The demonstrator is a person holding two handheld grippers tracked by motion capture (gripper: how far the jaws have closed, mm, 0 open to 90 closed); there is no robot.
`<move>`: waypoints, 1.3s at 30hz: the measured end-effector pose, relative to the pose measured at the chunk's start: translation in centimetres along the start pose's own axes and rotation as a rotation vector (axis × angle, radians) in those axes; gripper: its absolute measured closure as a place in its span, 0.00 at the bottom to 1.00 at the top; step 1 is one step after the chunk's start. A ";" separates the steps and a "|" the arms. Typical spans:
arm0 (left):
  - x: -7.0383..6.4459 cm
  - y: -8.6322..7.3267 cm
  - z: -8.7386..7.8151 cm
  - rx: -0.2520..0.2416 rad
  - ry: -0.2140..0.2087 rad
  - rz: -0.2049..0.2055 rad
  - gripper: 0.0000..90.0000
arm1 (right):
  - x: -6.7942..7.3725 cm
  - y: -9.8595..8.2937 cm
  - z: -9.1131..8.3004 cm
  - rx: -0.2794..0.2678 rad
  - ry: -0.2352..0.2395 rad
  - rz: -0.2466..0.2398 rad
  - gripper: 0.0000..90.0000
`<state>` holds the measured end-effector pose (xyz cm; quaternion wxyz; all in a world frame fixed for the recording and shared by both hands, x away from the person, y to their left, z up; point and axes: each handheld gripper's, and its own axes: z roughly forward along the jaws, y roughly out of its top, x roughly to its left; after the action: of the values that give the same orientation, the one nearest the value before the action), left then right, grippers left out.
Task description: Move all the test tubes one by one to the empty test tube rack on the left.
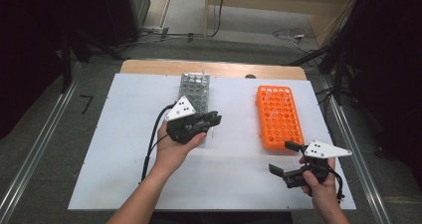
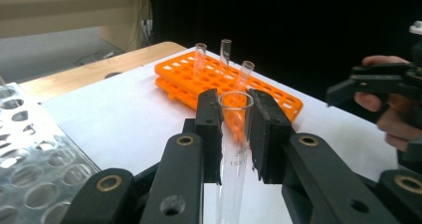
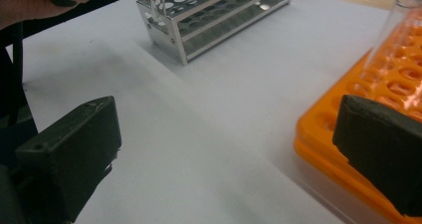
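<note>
My left gripper point(image 1: 215, 120) hovers beside the near end of the silver metal rack point(image 1: 194, 92), shut on a clear glass test tube point(image 2: 234, 149) that stands upright between its pads point(image 2: 211, 129). The tube's lower end point(image 3: 157, 2) hangs over that rack's corner point(image 3: 169, 35) in the right gripper view. An orange rack point(image 1: 278, 117) lies to the right; three clear tubes point(image 2: 225, 52) stand at its far end. My right gripper point(image 1: 282, 158) is open just in front of the orange rack's near end point(image 3: 348, 109), its jaws wide apart with nothing between them.
Both racks rest on a white board point(image 1: 124, 149) laid over a wooden table point(image 1: 149, 66). Bare board stretches between the racks and along the front edge. Cables point(image 1: 291, 35) and dark stands point(image 1: 343, 59) sit on the floor beyond the table.
</note>
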<state>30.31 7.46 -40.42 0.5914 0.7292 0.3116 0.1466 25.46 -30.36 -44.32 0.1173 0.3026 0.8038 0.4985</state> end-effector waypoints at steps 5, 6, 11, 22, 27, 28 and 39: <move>1.2 0.6 0.4 -0.007 0.014 -0.020 0.85 | -0.9 -1.0 -1.0 -0.003 -0.022 0.027 0.00; 1.4 0.7 0.5 -0.007 0.018 -0.022 0.85 | -1.1 -1.1 -1.2 -0.003 -0.028 0.034 0.00; 2.8 1.1 0.9 -0.019 0.045 -0.044 0.85 | -1.8 -1.4 -1.5 -0.024 -0.040 0.060 0.00; 4.7 2.3 2.1 -0.033 0.064 -0.059 0.85 | -1.9 -1.6 -1.2 -0.019 -0.040 0.062 0.00; 5.5 2.6 2.6 -0.032 0.084 -0.061 0.85 | -1.8 -1.8 -1.0 -0.012 -0.039 0.064 0.00; 5.7 2.7 2.7 -0.031 0.087 -0.063 0.85 | -1.8 -1.8 -1.0 -0.012 -0.039 0.064 0.00; 7.8 3.6 3.7 -0.034 0.131 -0.078 0.85 | -1.9 -1.9 -1.0 -0.011 -0.044 0.067 0.00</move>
<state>39.41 9.07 -39.16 0.5871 0.6952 0.3755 0.1762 25.78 -32.82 -45.76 0.1200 0.3394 0.7878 0.4998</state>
